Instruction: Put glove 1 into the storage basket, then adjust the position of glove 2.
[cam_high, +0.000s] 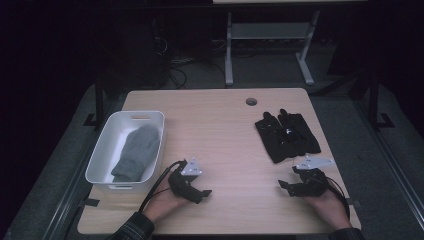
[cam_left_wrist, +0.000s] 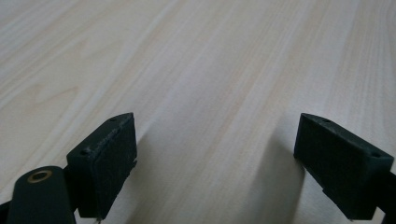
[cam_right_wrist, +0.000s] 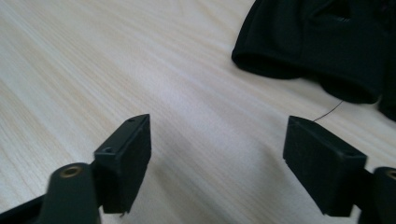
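Dim, dark surroundings in the high view; brightly lit pale wooden tabletop (cam_left_wrist: 210, 70) close up, soft shadows, blurred near edges

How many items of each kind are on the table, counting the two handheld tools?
Grey mitten, in the bin: 1
White bin: 1
Black gloves, in a pile at the right: 2, as far as the pile shows
Handheld tools, left tool and right tool: 2
Total: 6

Counter (cam_high: 220, 120) pale matt wood grain; bin (cam_high: 102, 150) glossy white plastic; grey mitten (cam_high: 136, 152) knit; black gloves (cam_high: 287, 136) matt cloth.
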